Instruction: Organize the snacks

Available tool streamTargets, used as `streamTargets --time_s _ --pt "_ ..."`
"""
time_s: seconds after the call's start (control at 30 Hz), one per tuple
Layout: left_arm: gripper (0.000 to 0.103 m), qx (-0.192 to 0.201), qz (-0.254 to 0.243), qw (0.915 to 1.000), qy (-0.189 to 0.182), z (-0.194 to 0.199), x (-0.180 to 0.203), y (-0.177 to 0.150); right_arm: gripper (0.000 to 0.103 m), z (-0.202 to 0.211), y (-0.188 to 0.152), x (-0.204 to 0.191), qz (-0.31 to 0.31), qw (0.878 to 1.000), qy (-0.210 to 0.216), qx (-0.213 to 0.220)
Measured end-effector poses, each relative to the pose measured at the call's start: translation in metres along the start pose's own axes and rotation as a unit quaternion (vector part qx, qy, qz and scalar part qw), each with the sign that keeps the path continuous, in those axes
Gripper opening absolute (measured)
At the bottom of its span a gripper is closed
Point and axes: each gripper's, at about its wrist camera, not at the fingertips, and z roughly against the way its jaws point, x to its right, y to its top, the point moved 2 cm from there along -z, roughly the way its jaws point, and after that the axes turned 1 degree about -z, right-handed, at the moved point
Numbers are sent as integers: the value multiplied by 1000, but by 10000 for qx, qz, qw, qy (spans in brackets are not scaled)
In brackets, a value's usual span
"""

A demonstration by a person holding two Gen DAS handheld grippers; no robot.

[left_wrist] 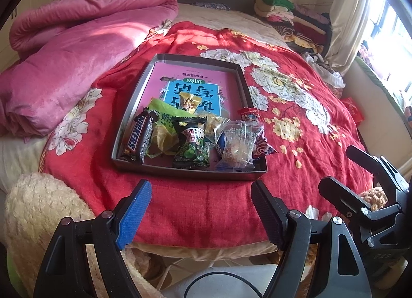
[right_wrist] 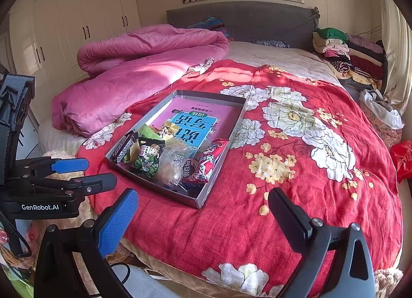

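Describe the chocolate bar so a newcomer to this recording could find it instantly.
On the red floral blanket lies a shallow grey tray of snacks. The Snickers bar stands propped in its near-left corner: the only dark brown wrapper, with white-and-blue lettering.

Both fisheye views look down and forward from the foot of the bed, near its edge. The left faces the shallow grey cardboard tray (left_wrist: 253, 169) squarely; the right, seemingly farther right, sees it (right_wrist: 198, 201) obliquely. Both share the red floral quilt (left_wrist: 195, 205).
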Motion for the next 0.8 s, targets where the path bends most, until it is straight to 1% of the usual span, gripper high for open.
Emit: streamTargets --time_s 0.3,0.57,0.7,0.8 --pt "80 33 -22 10000 33 0 0 1 102 2 1 2 -16 10000 -59 51" --pt "80 -42 1 9999 141 -2 -1 0 102 3 1 3 -20 9999 -77 74" --pt "80 -70 46 9999 145 -4 -1 0 102 5 1 4 -26 9999 -104 115" --pt "80 -45 100 9999 82 -4 -2 0 102 5 2 4 -38 9998 -112 129"
